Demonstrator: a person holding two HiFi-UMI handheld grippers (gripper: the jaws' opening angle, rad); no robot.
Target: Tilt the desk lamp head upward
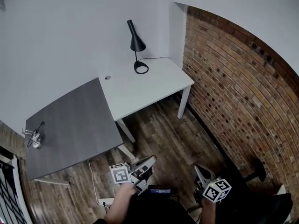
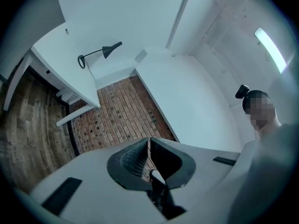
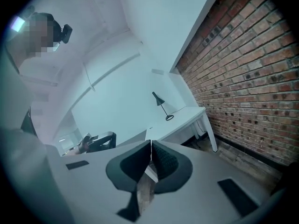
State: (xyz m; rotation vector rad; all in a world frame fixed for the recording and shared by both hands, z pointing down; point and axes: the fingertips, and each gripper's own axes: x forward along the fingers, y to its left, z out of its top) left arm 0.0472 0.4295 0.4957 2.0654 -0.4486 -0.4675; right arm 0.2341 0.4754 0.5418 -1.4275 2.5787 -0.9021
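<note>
A black desk lamp point(image 1: 137, 45) with a cone head and a ring base stands at the back of the white table point(image 1: 154, 85), near the wall corner. The left gripper view shows the lamp point(image 2: 99, 53) far off, rolled sideways. It is small in the right gripper view point(image 3: 162, 105). Both grippers are held low over the wooden floor, far from the table. My left gripper point(image 1: 150, 163) has its jaws together with nothing between them. My right gripper point(image 1: 198, 170) is shut too and holds nothing.
A dark grey desk point(image 1: 74, 127) adjoins the white table on the left, with a small clamp-like object point(image 1: 33, 136) at its left edge. A brick wall point(image 1: 243, 87) runs along the right. A black office chair point(image 1: 259, 190) stands at lower right. A cable lies on the floor point(image 1: 93, 181).
</note>
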